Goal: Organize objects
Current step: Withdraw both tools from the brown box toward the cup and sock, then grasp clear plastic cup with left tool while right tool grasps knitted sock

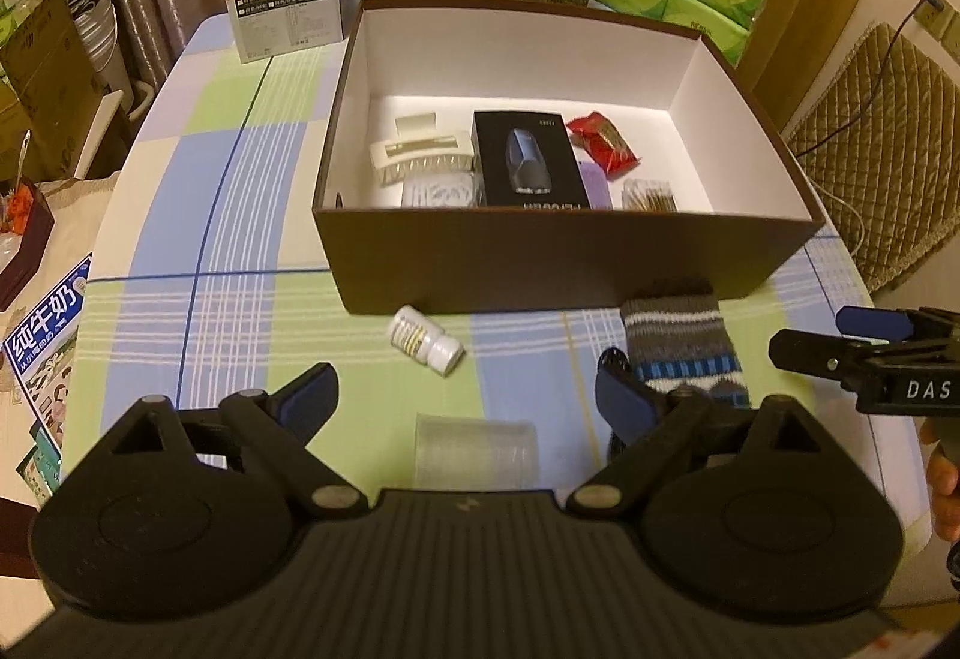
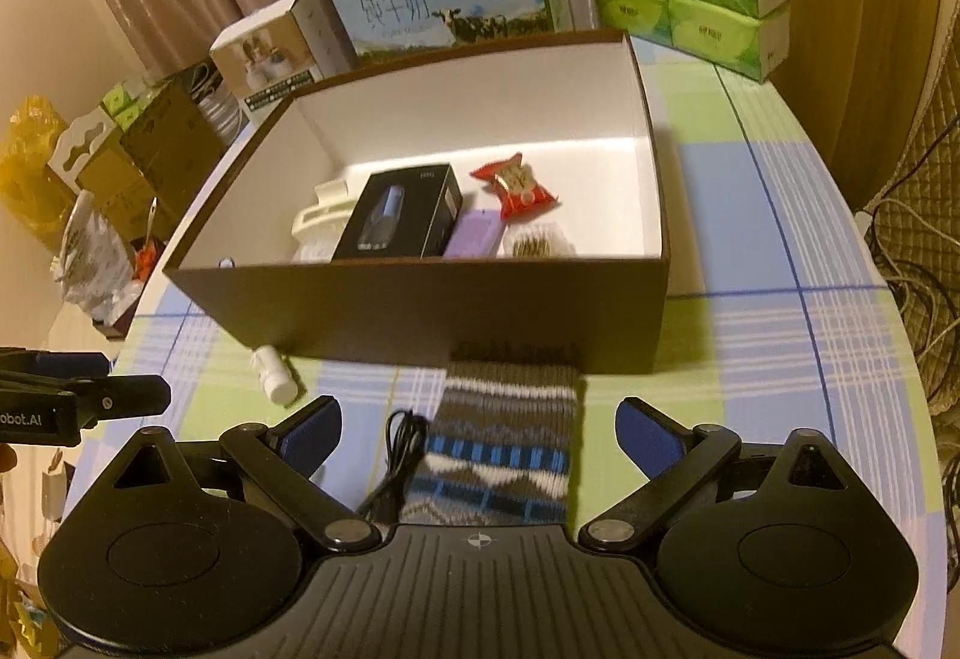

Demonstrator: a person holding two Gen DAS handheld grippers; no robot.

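In the right wrist view, the knitted sock (image 2: 504, 443) lies on the desk (image 2: 750, 359) at lower centre, between the right gripper (image 2: 477, 434)'s released jaws, its long axis pointing toward the brown box (image 2: 420, 305). The left gripper (image 1: 465, 398), also released, is farther off.

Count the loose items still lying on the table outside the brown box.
4: a white bottle on its side before the box's front wall, a striped sock against that wall, a black cable left of the sock, a clear cup nearest the left gripper. The grippers may hide others.
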